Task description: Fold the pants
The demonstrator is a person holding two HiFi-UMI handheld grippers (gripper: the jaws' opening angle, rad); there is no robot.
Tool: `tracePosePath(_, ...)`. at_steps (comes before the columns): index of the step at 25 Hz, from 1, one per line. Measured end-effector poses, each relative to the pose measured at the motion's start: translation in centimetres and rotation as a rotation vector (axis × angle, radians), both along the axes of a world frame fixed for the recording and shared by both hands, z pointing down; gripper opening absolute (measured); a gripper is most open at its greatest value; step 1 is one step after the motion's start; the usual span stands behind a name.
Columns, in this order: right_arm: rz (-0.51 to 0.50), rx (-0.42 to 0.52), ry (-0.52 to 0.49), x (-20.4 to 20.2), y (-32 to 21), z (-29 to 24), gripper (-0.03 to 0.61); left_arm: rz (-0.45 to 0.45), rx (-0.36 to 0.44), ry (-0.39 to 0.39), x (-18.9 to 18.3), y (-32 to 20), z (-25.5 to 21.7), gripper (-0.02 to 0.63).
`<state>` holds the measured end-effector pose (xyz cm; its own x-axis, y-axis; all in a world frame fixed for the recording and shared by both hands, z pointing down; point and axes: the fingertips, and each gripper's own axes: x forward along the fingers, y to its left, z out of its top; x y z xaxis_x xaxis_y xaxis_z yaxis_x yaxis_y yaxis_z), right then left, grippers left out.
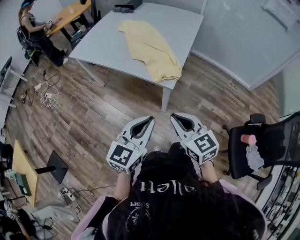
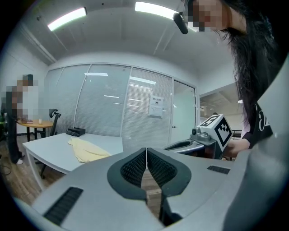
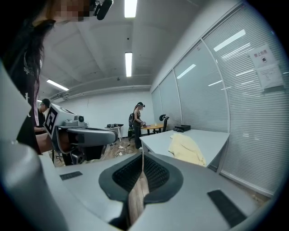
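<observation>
Your head hides most of your arms. Your left gripper (image 1: 151, 119) and right gripper (image 1: 173, 116) are both clenched on nothing above the wood floor (image 1: 117, 108). The pants (image 1: 150, 49) lie crumpled on the grey table (image 1: 105, 44), well apart from you, their legs hard to tell apart. A glass wall (image 1: 234, 33) stands beyond.

Wood floor (image 1: 108, 110) between the person and the grey table (image 1: 105, 44) lies open. The table top is bare left of the yellow pants (image 1: 152, 49). A dark object (image 1: 127, 6), possibly a case, sits at its far edge. A black office chair (image 1: 274, 145) crowds the right, and cables (image 1: 49, 97) trail on the left.
</observation>
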<state>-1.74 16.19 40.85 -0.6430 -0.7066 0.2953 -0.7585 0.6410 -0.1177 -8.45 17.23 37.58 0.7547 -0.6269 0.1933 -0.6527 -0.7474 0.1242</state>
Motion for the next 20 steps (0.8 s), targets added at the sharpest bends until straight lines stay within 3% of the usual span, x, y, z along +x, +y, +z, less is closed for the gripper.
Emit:
tracePosePath(9,0.049,-0.031,-0.013,2.8,-1.9,1.2,0.026,0.040,-0.039,-0.003,2.6,-2.1,1.3,0.025)
tracePosePath(20,0.009,-0.036,0.013,7.2,-10.9,2.5,0.026,-0.027,-0.052,-0.034,5.5,-9.9,2.4,0.025)
